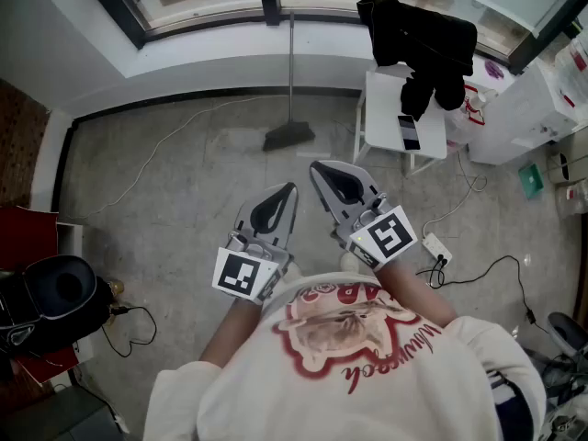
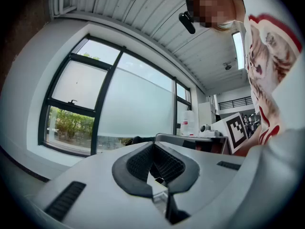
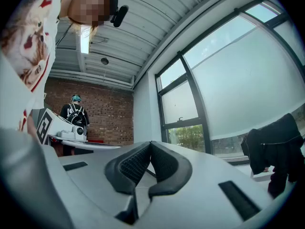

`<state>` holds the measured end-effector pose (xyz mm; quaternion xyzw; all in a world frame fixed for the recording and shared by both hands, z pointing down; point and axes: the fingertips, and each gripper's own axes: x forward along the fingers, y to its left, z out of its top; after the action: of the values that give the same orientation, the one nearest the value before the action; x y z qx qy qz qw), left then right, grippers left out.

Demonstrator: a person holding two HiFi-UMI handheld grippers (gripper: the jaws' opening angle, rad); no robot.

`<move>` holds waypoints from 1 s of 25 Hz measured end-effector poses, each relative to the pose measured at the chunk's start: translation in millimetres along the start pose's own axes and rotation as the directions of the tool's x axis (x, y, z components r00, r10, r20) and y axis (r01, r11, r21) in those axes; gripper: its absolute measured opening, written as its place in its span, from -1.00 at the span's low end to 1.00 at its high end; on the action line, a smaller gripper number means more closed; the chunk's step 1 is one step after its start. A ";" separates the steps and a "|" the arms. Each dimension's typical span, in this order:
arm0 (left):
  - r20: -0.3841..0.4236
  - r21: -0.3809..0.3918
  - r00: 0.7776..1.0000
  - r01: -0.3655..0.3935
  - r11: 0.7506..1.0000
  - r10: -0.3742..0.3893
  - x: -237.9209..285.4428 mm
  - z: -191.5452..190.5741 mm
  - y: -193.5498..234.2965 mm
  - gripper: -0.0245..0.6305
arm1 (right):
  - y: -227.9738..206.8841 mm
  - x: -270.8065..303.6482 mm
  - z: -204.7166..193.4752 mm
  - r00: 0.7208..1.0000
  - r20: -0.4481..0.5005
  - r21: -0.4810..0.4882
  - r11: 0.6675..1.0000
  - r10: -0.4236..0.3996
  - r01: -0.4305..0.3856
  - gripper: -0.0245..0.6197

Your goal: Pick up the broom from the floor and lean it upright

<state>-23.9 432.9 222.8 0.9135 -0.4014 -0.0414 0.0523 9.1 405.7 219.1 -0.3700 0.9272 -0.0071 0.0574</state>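
Observation:
The broom [image 1: 290, 90] stands upright on the grey floor, its thin handle leaning against the low wall under the window and its dark head [image 1: 288, 137] resting on the floor. Both grippers are held close to the person's body, well short of the broom. My left gripper [image 1: 287, 191] is shut with nothing between its pads [image 2: 143, 163]. My right gripper [image 1: 320, 168] sits just beside it, also shut and empty, its pads [image 3: 133, 163] meeting at the tip. Neither gripper view shows the broom.
A white stool [image 1: 381, 127] to the right of the broom carries a phone [image 1: 408, 132] and a black garment [image 1: 421, 30]. A power strip [image 1: 435, 247] and cables lie on the floor at right. A black bag [image 1: 50, 292] sits at left. A person [image 3: 75, 111] stands by the brick wall.

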 end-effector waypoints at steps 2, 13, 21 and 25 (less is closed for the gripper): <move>-0.002 0.010 1.000 0.000 1.000 0.000 -3.0 -0.7 2.5 -0.86 | 2.8 2.5 -1.4 1.000 0.000 -0.001 1.000 -0.001 0.001 -0.85; -0.016 0.044 1.000 0.003 0.999 -0.002 -19.6 -5.1 21.1 -0.86 | 16.7 18.0 -6.0 1.000 -0.006 -0.007 1.000 -0.005 0.005 -0.85; -0.014 0.030 1.000 -0.022 0.999 0.022 -41.3 0.4 45.9 -0.86 | 22.7 29.0 2.0 0.999 0.000 -0.096 0.995 -0.038 0.037 -0.85; -0.005 0.029 1.000 -0.008 1.000 0.009 -52.5 0.7 52.6 -0.86 | 23.3 32.1 4.4 0.995 0.037 -0.044 0.994 -0.098 0.099 -0.85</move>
<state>-97.8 436.2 230.7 0.9125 -0.4057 -0.0328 0.0403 -29.5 400.7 210.2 -0.4166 0.9066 0.0179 0.0645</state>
